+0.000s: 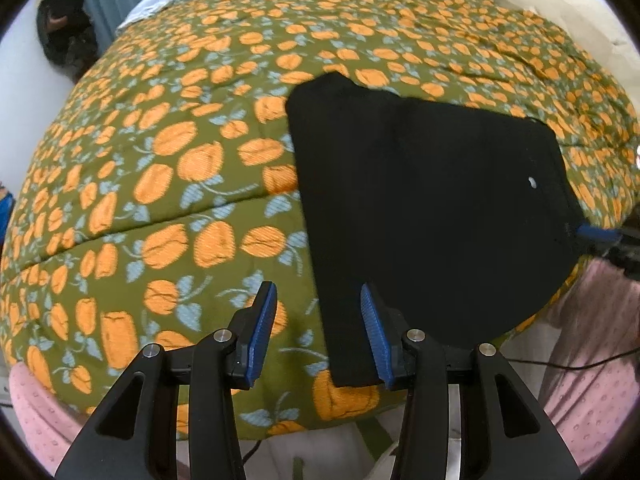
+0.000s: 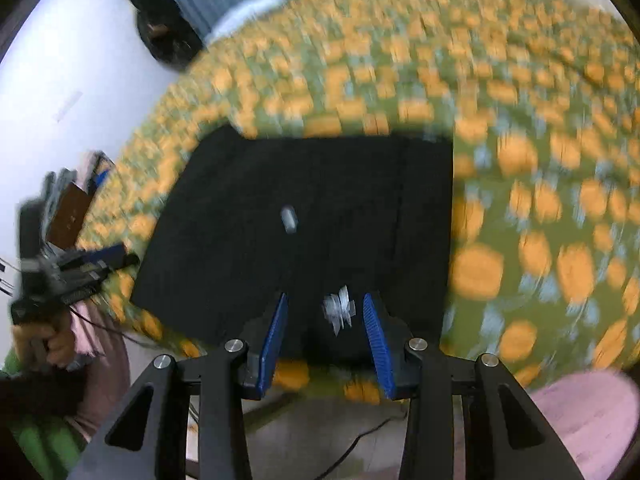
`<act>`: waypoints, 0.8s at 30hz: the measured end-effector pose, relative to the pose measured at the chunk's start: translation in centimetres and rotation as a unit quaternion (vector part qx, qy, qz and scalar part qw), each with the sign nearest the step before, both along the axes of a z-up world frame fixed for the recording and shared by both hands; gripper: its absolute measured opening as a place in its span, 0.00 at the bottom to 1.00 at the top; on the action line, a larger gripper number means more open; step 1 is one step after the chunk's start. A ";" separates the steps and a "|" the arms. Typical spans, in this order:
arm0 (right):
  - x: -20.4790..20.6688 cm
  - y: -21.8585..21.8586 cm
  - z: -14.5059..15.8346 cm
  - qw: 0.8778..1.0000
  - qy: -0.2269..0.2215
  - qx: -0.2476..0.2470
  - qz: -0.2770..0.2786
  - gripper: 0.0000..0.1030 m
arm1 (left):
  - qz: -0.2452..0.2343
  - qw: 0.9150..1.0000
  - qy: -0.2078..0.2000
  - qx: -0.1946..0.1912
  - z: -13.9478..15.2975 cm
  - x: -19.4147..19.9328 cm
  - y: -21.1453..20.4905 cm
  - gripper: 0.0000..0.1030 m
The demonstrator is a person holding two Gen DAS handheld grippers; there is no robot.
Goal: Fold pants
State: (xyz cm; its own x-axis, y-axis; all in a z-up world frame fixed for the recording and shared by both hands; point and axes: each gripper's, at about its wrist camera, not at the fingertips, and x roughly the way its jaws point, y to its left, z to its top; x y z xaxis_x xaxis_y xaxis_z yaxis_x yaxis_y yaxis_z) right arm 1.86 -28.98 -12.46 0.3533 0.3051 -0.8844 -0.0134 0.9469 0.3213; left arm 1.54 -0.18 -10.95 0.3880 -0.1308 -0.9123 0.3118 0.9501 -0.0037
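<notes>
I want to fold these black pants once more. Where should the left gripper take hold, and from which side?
Probably the near left corner of the black pants, where they lie flat at the bedspread's front edge. The left gripper already straddles that side edge with its jaws apart, so come in from the bed's near side and pinch all layers together.

A bed covered by an olive-green quilted spread printed with orange blossoms and pale blue leaves filled most of both views. A stitched seam ran across the spread in the left wrist view, and the cloth lay lightly creased toward its far right side. A pair of black pants, folded into a flat, broad slab, lay directly on the spread near its front edge, one narrow end reaching to that edge. A small pale tag showed on the pants' top face. At the far corner a rumpled white cloth rested on the bed.
</notes>
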 end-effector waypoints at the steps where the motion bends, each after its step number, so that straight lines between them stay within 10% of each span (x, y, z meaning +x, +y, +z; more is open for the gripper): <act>1: -0.1 0.0 -0.5 1.000 0.009 0.006 -0.005 0.39 | -0.004 1.000 0.005 0.008 -0.4 -0.1 -0.3 0.48; 17: -0.5 -1.3 1.9 1.000 -0.003 0.017 0.010 0.39 | 0.069 0.997 0.024 -0.028 0.7 2.2 5.3 0.57; 24: 1.8 -6.8 0.4 0.997 0.015 0.071 -0.035 0.72 | 0.052 0.990 0.078 -0.106 -0.4 4.3 4.8 0.65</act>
